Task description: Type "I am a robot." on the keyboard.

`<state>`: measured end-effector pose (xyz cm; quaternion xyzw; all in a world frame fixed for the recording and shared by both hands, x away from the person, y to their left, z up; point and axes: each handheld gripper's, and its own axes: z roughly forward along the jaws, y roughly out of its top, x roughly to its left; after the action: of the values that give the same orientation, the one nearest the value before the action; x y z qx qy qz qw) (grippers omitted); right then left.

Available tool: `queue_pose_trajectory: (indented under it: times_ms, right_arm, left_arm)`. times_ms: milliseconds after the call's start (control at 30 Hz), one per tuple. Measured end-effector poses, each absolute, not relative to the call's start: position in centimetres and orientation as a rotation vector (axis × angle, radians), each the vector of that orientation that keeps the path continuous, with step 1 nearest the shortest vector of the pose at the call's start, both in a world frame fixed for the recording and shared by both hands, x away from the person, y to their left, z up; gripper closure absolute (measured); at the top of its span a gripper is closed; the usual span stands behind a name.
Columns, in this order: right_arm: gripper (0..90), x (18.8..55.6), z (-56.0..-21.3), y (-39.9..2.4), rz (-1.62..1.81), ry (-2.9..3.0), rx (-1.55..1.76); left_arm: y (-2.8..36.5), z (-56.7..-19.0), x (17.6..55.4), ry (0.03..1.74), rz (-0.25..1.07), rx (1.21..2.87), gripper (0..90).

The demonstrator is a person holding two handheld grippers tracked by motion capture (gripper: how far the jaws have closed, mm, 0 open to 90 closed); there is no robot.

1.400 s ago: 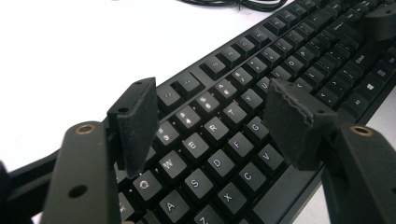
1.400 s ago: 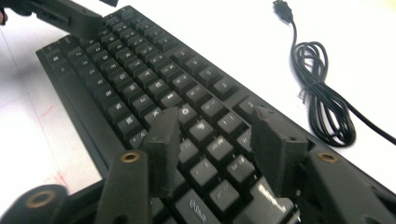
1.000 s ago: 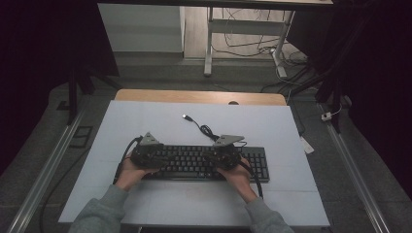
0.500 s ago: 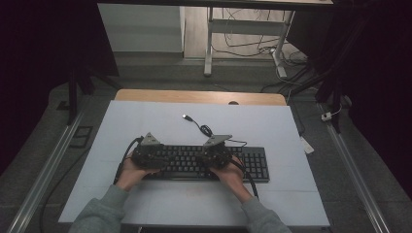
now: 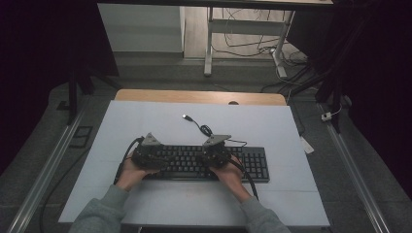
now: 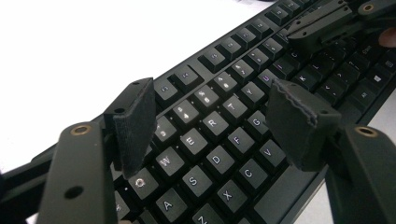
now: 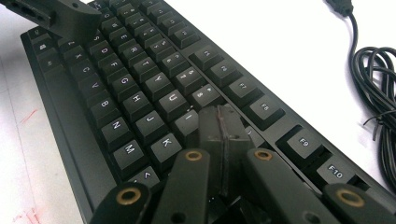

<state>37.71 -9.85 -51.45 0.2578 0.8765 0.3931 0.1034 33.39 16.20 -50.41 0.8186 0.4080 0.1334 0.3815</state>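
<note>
We see a matt black plastic keyboard (image 5: 214,162) on a smooth pale table cover (image 5: 145,121), bare wood edge (image 5: 194,96) behind, rubbery black cable (image 7: 373,88), and rough foam-like gripper pads (image 6: 135,126).

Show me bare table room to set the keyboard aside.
Free: the white table left of the cable, and the strip right of the keyboard. Crowded: the near edge, where both hands work, and behind the keyboard, where the cable coils.

Dark room — grey floor (image 5: 43,160), tangled cables (image 5: 252,29)

Grey sleeves (image 5: 99,213), black hand-held grippers, brass-ringed screws, grey three-cornered top plates (image 5: 150,140)
</note>
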Motion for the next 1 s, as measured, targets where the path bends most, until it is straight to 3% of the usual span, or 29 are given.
queue_pose_trajectory:
  times_ms: [633,833,1000]
  right_arm:
    - [89.3,36.7,-49.9,-11.2,1.212,2.557,0.733]
    - [64.5,35.7,-49.6,-12.6,1.248,2.523,0.766]
    - [54.0,34.8,-49.7,-14.4,1.211,2.501,0.765]
  left_arm:
    - [16.5,-50.3,33.4,1.051,0.349,2.073,32.9]
    - [16.5,-50.3,33.3,1.044,0.357,2.073,32.9]
    - [16.4,-50.3,33.4,1.047,0.358,2.078,32.9]
